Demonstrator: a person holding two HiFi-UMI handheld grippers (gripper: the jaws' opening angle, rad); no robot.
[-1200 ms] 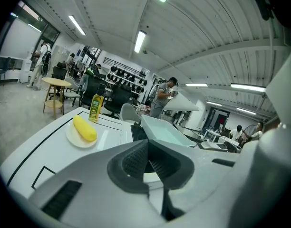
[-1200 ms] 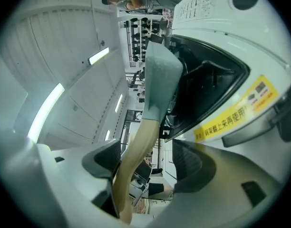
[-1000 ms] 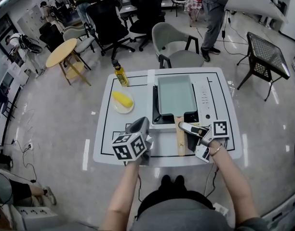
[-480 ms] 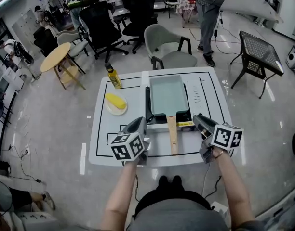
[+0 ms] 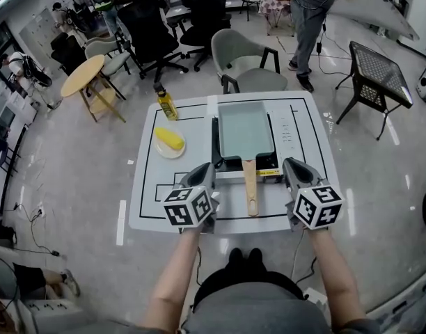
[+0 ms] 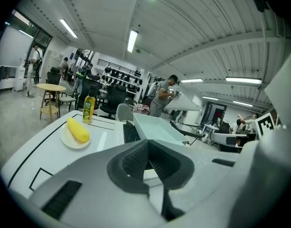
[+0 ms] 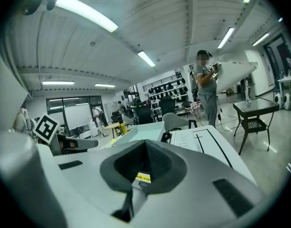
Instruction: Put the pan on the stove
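A pale teal rectangular pan (image 5: 245,129) sits on the black stove (image 5: 216,143) at the middle of the white table (image 5: 149,186). Its wooden handle (image 5: 250,186) points toward me. My left gripper (image 5: 203,170) hovers left of the handle, shut and empty. My right gripper (image 5: 291,165) hovers right of the handle, apart from it; its jaws have just been closing with nothing between them and now stand shut. In the left gripper view the pan (image 6: 155,128) lies beyond the shut left gripper (image 6: 148,151). The right gripper view shows the pan (image 7: 141,132) past the shut right gripper (image 7: 145,152).
A plate (image 5: 172,152) bearing a yellow food piece (image 5: 168,138) lies left of the stove, with an oil bottle (image 5: 166,103) behind it. A grey chair (image 5: 249,60) stands at the table's far side. A round wooden table (image 5: 85,75), a black mesh table (image 5: 377,64) and a standing person (image 5: 310,12) are farther off.
My right gripper drew away from the wooden handle to the right, rolled until its marker cube faces up, and its jaws closed on nothing. The left gripper stayed in place.
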